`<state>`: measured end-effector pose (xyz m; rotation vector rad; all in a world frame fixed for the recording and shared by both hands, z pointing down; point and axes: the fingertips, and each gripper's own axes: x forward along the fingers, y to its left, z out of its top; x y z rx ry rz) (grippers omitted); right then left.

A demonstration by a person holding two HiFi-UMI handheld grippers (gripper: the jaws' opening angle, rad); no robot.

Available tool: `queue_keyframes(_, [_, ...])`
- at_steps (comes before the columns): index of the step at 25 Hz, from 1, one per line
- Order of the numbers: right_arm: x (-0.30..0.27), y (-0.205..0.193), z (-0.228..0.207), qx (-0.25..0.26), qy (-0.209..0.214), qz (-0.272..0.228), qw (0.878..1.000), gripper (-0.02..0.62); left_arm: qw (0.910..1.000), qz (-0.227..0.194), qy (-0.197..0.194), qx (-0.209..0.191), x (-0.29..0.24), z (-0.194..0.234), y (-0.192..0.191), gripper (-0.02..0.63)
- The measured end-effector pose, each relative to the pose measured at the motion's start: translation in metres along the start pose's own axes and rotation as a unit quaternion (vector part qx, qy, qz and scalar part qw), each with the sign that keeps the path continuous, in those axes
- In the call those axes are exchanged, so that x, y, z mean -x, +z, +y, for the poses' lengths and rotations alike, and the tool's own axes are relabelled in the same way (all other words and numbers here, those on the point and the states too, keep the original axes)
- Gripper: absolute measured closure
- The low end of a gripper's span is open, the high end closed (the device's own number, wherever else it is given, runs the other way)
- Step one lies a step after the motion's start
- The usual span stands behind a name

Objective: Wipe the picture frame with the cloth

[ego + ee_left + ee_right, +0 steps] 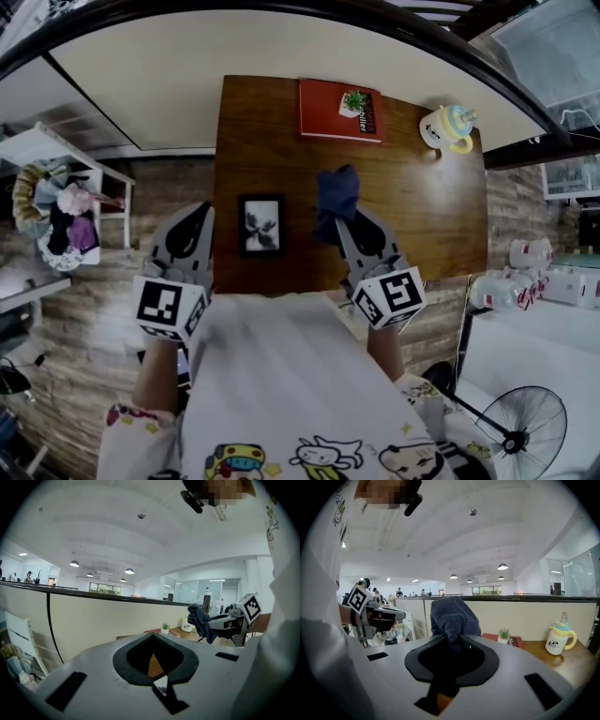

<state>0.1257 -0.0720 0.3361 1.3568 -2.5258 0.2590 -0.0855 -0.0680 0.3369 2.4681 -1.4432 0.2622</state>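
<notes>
Picture frame (pixel 261 225) lies on table (pixel 422 216) — cloth (pixel 337 192) pinched in right gripper (pixel 340 223).

A small black rectangular picture frame (pixel 262 225) lies face up on the brown wooden table (pixel 422 216), near its front edge, long side running away from the person (its print is a pale, leafy black-and-white motif). A dark blue terry cloth (pixel 452 613) is bunched and pinched in the right gripper (pixel 451 641), beside the frame and apart from it.
</notes>
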Motion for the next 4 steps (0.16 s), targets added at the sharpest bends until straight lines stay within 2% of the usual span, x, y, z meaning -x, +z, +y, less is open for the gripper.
queue_keyframes(4, [0.0026, -0.0035, 0.0029, 0.0, -0.001, 0.004, 1.0, 0.54, 1.0, 0.002, 0.001, -0.006, 0.0044, 0.002, -0.0022, 0.603])
